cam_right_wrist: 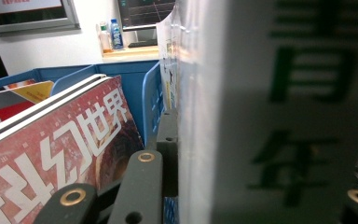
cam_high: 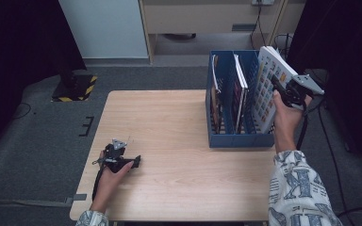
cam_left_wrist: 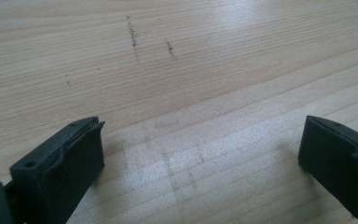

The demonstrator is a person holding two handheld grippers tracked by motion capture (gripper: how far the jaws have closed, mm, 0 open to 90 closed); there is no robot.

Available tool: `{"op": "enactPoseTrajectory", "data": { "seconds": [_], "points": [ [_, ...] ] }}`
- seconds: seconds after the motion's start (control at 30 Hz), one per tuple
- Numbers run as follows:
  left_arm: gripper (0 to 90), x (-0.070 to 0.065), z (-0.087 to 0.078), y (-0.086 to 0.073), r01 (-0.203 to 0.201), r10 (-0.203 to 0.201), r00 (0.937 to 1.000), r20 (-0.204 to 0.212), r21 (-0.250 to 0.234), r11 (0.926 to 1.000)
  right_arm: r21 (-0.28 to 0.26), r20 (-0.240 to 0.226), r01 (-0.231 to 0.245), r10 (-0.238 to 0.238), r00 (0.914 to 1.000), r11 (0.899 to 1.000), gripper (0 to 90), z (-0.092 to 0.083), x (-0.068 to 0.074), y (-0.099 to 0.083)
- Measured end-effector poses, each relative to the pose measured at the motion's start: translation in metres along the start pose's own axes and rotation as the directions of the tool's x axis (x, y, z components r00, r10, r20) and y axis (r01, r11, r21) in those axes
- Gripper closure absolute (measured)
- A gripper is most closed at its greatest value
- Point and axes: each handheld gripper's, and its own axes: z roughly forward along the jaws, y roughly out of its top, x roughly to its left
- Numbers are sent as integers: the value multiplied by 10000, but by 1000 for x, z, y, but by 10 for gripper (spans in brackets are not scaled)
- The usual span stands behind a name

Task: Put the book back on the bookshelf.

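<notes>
High view showed the right gripper (cam_high: 283, 92) clamped on a book (cam_high: 269, 87) above the blue rack (cam_high: 238, 139), red magazines (cam_high: 239, 92) at nine o'clock; the left gripper (cam_high: 134, 162) rested wide open.

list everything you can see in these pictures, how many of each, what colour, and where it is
table: one, light wood, centre of the high view
file rack: one, blue, three slots, right side of the table
white book: one, white cover with small coloured pictures, tilted in the rack's rightmost slot, clamped by the right gripper
red magazine: one, red with white characters, middle slot
other books: at least one, dark, leftmost slot
bottles: two, on a far shelf
left gripper: one, black, jaws open, resting on the table's near left
right gripper: one, black, at the white book
</notes>
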Motion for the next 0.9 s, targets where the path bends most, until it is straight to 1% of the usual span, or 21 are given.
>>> {"op": "enactPoseTrajectory", "data": {
  "seconds": [0.1,0.2,0.3,0.33,0.47,0.6,0.7,0.8,0.9],
  "points": [
    [0,0,0,0,4,-4,10000,-1,-2,10000,64,54,142,-143,9999,9999,738,2,1,-4],
    [0,0,0,0,-1,1,10000,2,-2,10000,122,55,126,-126,9999,9998,738,3,1,-9],
    [0,0,0,0,-36,36,10000,27,10,10000,47,132,67,-68,9999,10000,739,3,3,-15],
    [0,0,0,0,-38,38,10000,35,7,10000,22,117,10,-11,9999,10000,739,4,4,-16],
    [0,0,0,0,-36,36,10000,39,6,10000,56,63,124,-125,9999,9999,739,8,7,-21],
    [0,-1,0,0,-29,29,10000,39,5,10000,146,32,76,-77,10000,9999,739,11,9,-26],
    [0,-1,0,0,-32,32,10000,42,8,10000,199,22,102,-102,9999,9997,739,13,9,-29],
    [0,-1,0,0,-34,34,10000,43,10,10000,205,11,30,-30,10000,9998,739,12,9,-32],
    [0,-1,0,0,-31,31,10000,42,7,10000,344,-55,10,-8,10000,9994,739,12,8,-34]
  ]
}}
